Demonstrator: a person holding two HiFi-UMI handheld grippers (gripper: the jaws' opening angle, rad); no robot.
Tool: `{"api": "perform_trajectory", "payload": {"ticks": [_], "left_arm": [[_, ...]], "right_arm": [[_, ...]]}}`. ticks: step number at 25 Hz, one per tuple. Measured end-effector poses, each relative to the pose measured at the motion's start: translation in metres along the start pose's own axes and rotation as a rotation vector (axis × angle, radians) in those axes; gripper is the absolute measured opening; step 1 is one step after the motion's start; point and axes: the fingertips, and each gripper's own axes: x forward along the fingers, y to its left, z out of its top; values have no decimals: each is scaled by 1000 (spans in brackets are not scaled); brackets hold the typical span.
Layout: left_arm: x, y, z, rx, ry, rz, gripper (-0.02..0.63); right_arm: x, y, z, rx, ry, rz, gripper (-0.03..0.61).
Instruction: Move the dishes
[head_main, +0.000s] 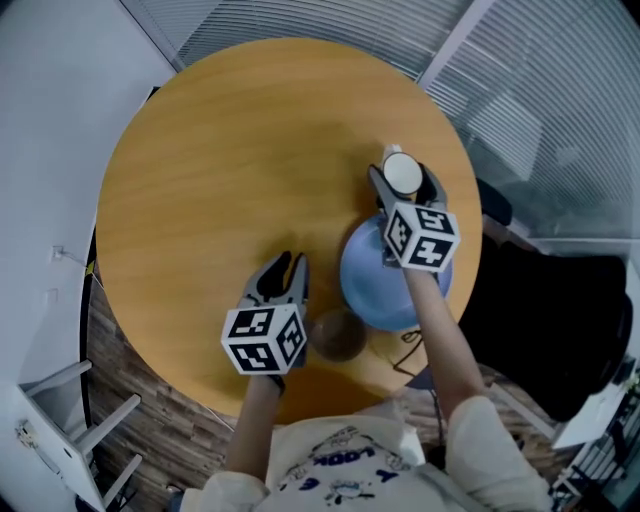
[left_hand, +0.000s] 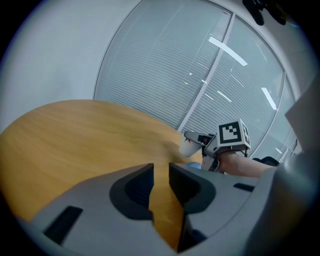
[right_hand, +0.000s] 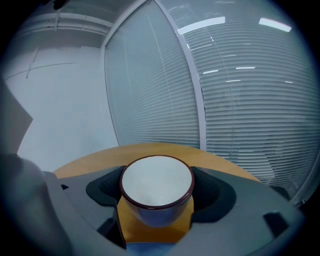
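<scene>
A white cup with a dark red rim (head_main: 404, 172) (right_hand: 157, 187) is clamped between the jaws of my right gripper (head_main: 403, 178) (right_hand: 157, 202), just beyond the far rim of a blue plate (head_main: 372, 280). The plate lies on the round wooden table (head_main: 230, 160), partly hidden under my right arm. A small brown bowl (head_main: 338, 335) stands by the plate's near left edge. My left gripper (head_main: 285, 265) (left_hand: 161, 175) hovers left of the plate, its jaws shut with only a thin slit and nothing in them. In the left gripper view the cup (left_hand: 189, 147) shows tilted in the right gripper.
A white chair frame (head_main: 60, 430) stands on the floor at the lower left. Dark furniture (head_main: 560, 320) sits close to the table's right side. Glass walls with blinds (head_main: 560, 90) run behind the table.
</scene>
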Motion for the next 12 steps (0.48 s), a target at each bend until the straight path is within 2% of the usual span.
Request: {"api": "perform_trajectory", "payload": {"ticks": [7, 12], "left_arm": [[1, 15, -5, -35, 14, 35, 94], [3, 18, -10, -56, 31, 39, 94]], "right_arm": [[13, 6, -24, 7, 65, -15, 394], [16, 13, -29, 11, 71, -30, 394]]}}
